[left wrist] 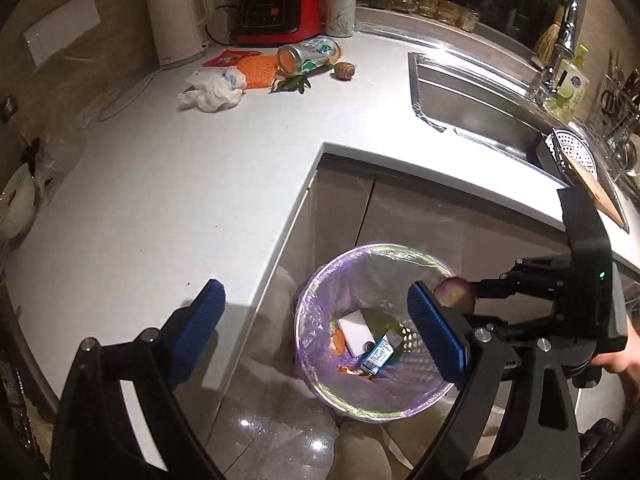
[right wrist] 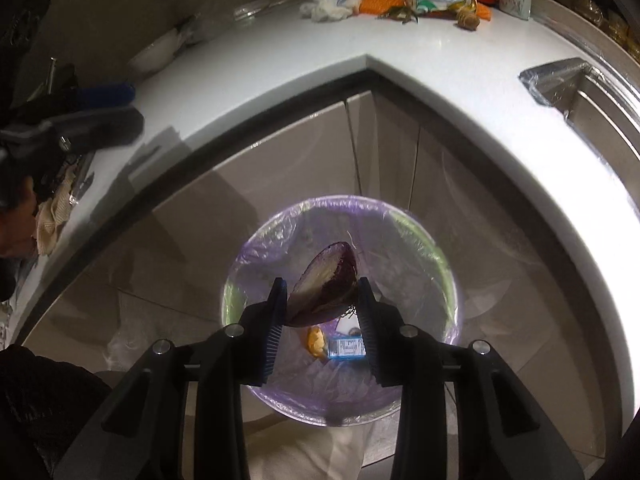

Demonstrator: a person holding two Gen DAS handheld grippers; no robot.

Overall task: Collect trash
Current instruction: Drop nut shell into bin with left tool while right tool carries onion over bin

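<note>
My right gripper (right wrist: 322, 288) is shut on a halved red onion (right wrist: 326, 290) and holds it over the round trash bin (right wrist: 256, 248) lined with a purple bag. The onion also shows in the left wrist view (left wrist: 454, 294), at the tips of the right gripper (left wrist: 476, 290). In the bin (left wrist: 320, 276) lie a white card, a small blue box (left wrist: 378, 356) and orange peel. My left gripper (left wrist: 316, 320) is open and empty above the counter edge beside the bin. On the counter's far side lie a crumpled white bag (left wrist: 212, 90), an orange net, a can (left wrist: 308, 54), leaves and a brown root.
A white L-shaped counter (left wrist: 160, 184) wraps around the bin. At its back stand a white kettle (left wrist: 178, 20), a red appliance (left wrist: 280, 10) and a mug (left wrist: 340, 14). A steel sink (left wrist: 476, 104) with tap lies to the right. A bowl (left wrist: 16, 200) sits at the left.
</note>
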